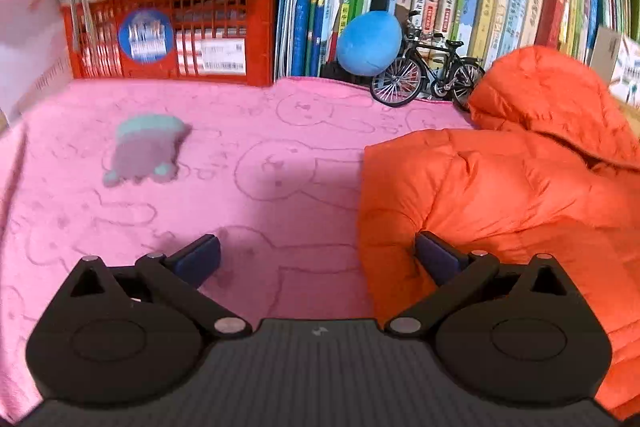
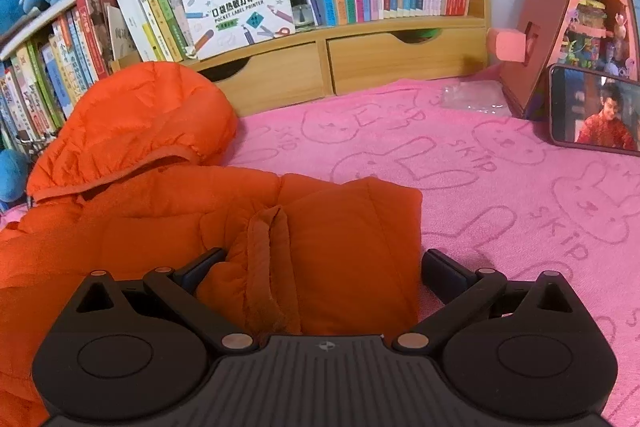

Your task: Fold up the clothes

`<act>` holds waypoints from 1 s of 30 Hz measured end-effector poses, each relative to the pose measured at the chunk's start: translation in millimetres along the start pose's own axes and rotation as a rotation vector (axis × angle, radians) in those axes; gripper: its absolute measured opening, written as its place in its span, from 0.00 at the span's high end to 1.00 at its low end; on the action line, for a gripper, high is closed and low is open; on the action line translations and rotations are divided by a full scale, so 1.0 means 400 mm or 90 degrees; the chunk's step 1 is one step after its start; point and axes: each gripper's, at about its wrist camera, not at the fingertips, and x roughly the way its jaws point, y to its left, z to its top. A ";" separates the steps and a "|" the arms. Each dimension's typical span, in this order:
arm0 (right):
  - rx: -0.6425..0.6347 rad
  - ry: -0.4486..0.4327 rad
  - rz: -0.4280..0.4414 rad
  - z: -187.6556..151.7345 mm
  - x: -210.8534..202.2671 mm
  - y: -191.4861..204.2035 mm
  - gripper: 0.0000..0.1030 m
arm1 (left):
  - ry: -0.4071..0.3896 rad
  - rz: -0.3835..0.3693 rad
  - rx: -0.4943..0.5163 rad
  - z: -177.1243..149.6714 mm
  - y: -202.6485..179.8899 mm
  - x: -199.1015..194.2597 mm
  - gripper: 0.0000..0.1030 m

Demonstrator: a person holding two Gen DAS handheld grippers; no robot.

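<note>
**A:** so where's the jacket sitting?

**B:** The orange puffer jacket lies flat on the pink bunny-print towel that covers the worktop, hood toward the bookshelf. One sleeve is folded across the body, cuff pointing back at the right camera.

**A:** and the tools?

**B:** Left tool is spread wide — one pad hangs over bare towel, the other sits right at the jacket's edge, looks like it's touching the fabric, though I can't be sure from this angle. Right tool is spread too, straddling the folded sleeve without pinching it.

**A:** anything else around?

**B:** A red crate stuffed with papers, a blue plush, a little model bicycle just beside the hood, and a blurry teal-and-grey thing on the towel — can't make it out. On the right side there's a phone propped up with a video playing.
</note>
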 end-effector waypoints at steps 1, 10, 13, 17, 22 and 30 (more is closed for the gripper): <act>0.017 -0.007 0.024 0.000 -0.007 -0.016 0.00 | -0.016 0.020 0.019 -0.002 -0.007 -0.021 0.01; 0.050 -0.098 0.231 -0.041 -0.218 -0.100 0.02 | -0.186 -0.105 0.136 -0.045 -0.102 -0.294 0.02; -0.016 -0.075 0.229 -0.065 -0.230 -0.051 0.06 | -0.180 -0.154 0.149 -0.052 -0.155 -0.301 0.02; -0.069 -0.036 0.207 -0.098 -0.217 -0.001 0.13 | -0.149 -0.137 0.185 -0.073 -0.207 -0.250 0.02; -0.107 0.001 0.195 -0.126 -0.199 0.038 0.10 | -0.073 -0.107 0.183 -0.109 -0.200 -0.168 0.00; -0.176 0.029 0.157 -0.144 -0.183 0.088 0.00 | 0.008 -0.126 0.140 -0.113 -0.160 -0.140 0.00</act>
